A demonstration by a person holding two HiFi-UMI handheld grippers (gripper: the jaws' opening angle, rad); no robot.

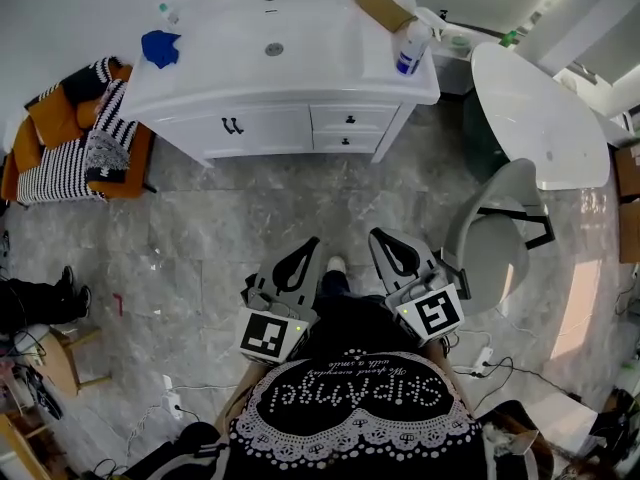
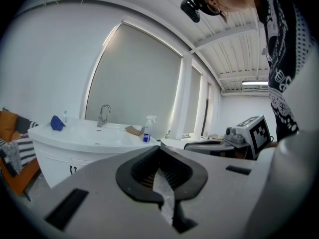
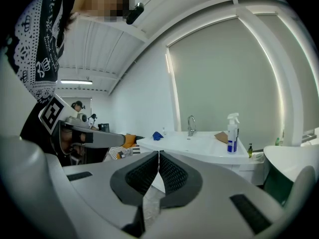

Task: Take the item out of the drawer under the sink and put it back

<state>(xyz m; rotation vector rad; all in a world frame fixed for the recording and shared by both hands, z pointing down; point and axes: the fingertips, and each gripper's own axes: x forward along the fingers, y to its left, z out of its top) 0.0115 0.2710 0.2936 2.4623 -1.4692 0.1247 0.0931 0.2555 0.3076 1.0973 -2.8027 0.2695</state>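
Observation:
The white sink cabinet (image 1: 260, 128) stands across the marble floor from me, its drawers (image 1: 349, 120) closed. No item from the drawer is visible. My left gripper (image 1: 311, 241) and right gripper (image 1: 376, 234) hang side by side over the floor, well short of the cabinet, pointing toward it. Both are shut with nothing between the pads. In the left gripper view the shut left gripper (image 2: 159, 146) faces the sink (image 2: 89, 133). In the right gripper view the shut right gripper (image 3: 158, 154) faces the same sink (image 3: 199, 144).
On the counter lie a blue cloth (image 1: 160, 47), a spray bottle (image 1: 411, 48) and a brown sheet (image 1: 384, 7). An orange seat with striped cushions (image 1: 75, 148) sits at the left. A white tub (image 1: 540, 118) and a grey chair (image 1: 495, 243) stand at the right. Cables lie on the floor near me.

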